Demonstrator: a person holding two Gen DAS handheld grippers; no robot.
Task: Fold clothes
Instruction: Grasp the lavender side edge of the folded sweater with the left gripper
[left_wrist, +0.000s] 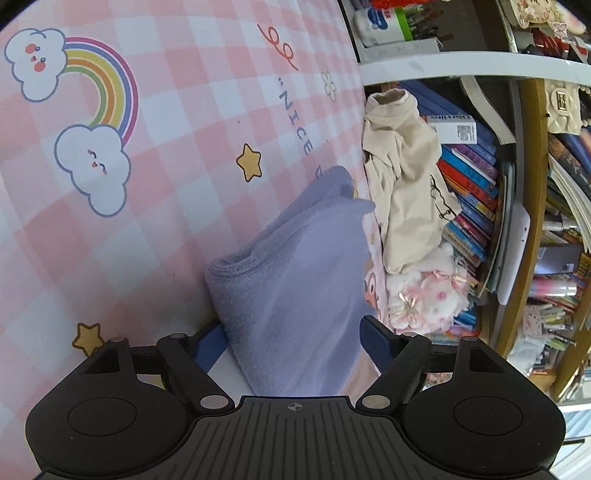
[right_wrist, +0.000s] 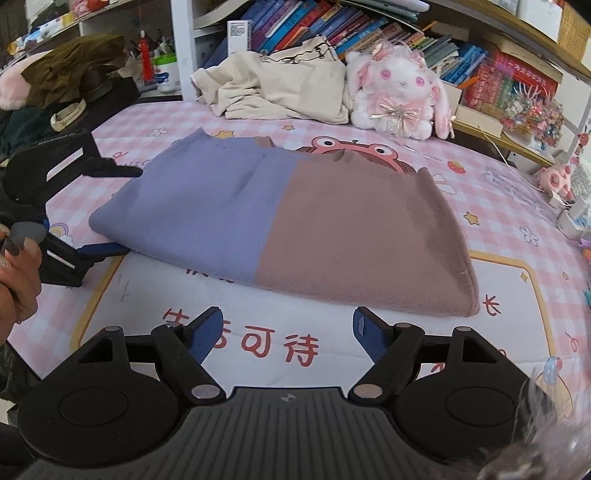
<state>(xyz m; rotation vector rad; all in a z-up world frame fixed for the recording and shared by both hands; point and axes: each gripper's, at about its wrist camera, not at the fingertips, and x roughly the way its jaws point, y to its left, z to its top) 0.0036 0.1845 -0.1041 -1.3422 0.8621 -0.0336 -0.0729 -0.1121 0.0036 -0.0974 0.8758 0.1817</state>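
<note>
Folded garment, half lilac and half dusty brown, lying flat on pink checked sheet printed with clouds, rainbow, stars and red characters. Lilac end toward left gripper, brown end stretching right, its near hem just beyond right gripper. Right gripper hovering low over sheet, blue fingers spread wide, nothing between them, clear of the fabric. Left gripper lying on its side at lilac edge, one blue finger low against sheet beside the fold, the other above at the cloth's far side; jaws wide apart and straddling the lilac end, pads not seen pressing it. Seen from left wrist, thick rolled fold of lilac fabric running up between the two fingers, sheet tilted steeply across the view. Hand at left edge of right wrist view, wrapped round the left gripper's handle. Behind the garment, crumpled cream top heaped against bookshelf, white and pink plush rabbit sitting just beside it. Olive cloth piled on dark things at far left.
</note>
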